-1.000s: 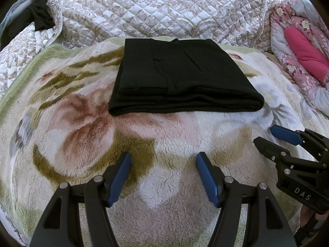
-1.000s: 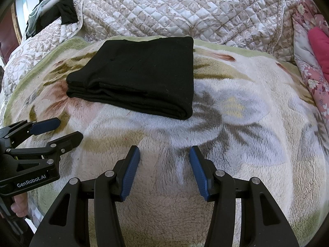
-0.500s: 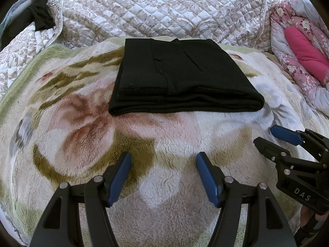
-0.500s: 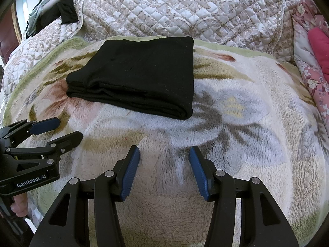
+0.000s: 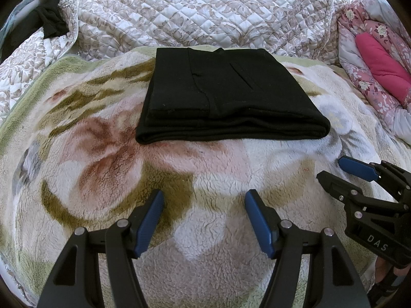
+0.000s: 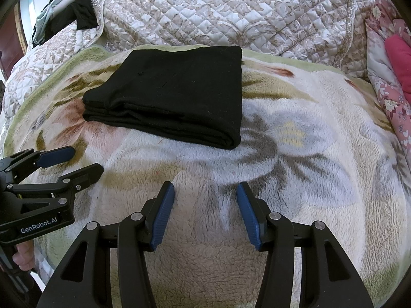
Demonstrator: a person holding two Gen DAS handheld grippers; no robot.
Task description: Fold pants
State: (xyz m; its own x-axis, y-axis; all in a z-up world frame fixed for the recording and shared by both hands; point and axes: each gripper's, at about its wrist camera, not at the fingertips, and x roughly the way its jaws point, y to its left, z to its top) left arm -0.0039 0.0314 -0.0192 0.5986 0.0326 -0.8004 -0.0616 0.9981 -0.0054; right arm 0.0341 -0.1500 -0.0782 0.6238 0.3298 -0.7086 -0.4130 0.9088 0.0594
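With both the left gripper (image 5: 204, 220) and right gripper (image 6: 205, 213) spread wide and empty, any careless nudge risks unravelling the neatly folded black pants (image 5: 226, 97) on the soft fleece blanket (image 5: 102, 169).

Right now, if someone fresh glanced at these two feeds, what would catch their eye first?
The black pants, folded into a neat flat rectangle, lie toward the far side of the fluffy floral fleece blanket, in front of a quilted beige bedspread. Nearer the cameras, the left gripper and right gripper hover open and empty over the blanket, apart from the pants. A pink floral bundle sits at the far right.
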